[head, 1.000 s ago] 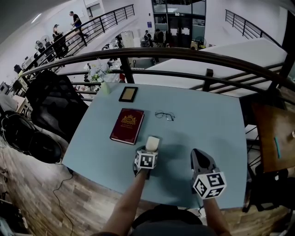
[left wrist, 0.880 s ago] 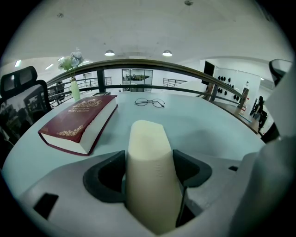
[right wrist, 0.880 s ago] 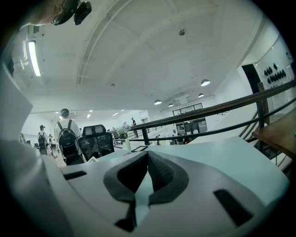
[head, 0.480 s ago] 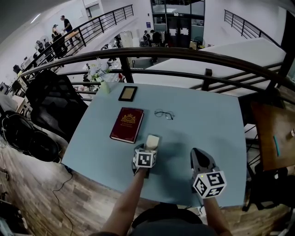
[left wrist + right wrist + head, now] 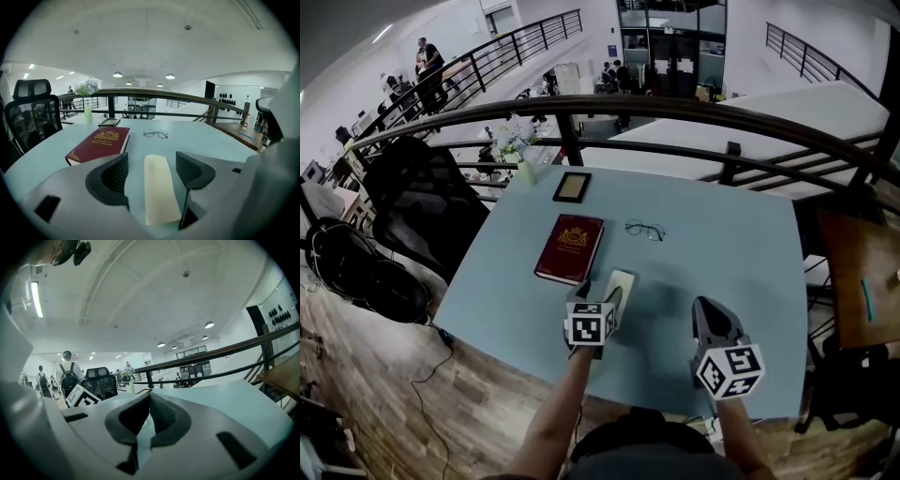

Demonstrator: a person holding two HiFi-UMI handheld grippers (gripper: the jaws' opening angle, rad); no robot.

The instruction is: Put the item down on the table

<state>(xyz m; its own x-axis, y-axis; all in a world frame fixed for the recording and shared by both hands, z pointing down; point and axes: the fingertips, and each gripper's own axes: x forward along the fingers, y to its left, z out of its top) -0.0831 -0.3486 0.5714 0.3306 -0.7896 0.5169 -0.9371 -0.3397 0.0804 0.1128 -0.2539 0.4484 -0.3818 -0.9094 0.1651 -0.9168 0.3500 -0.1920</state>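
Item [image 5: 159,187]: flat oblong slab, cream, matte, rounded corners; material not determinable. It lies flat on the table [image 5: 722,253], lengthwise between the jaws of the left gripper [image 5: 151,171], clear of both pads. The near end is cut off behind the gripper body in the left gripper view, and the head view shows only the far end.

Left gripper: jaws wide apart, holding nothing; pads dark, ribbed, rubbery.

Right gripper [image 5: 149,401]: jaws brought together, nothing between them; pale moulded shell, dark pads. It is held low over the table's near right part, well apart from the item.

Table: pale blue, smooth top; near edge hidden by the person's arms.

Book [image 5: 571,248]: maroon hardcover with a gold emblem, lettering too small to read; lies flat just beyond and left of the item.

Spectacles [image 5: 645,230]: thin wire frame, lying right of the book.

Picture frame [image 5: 572,187]: dark rim, lying near the far edge; contents indistinct.

Railing [image 5: 675,108]: dark curved metal bars behind the table.
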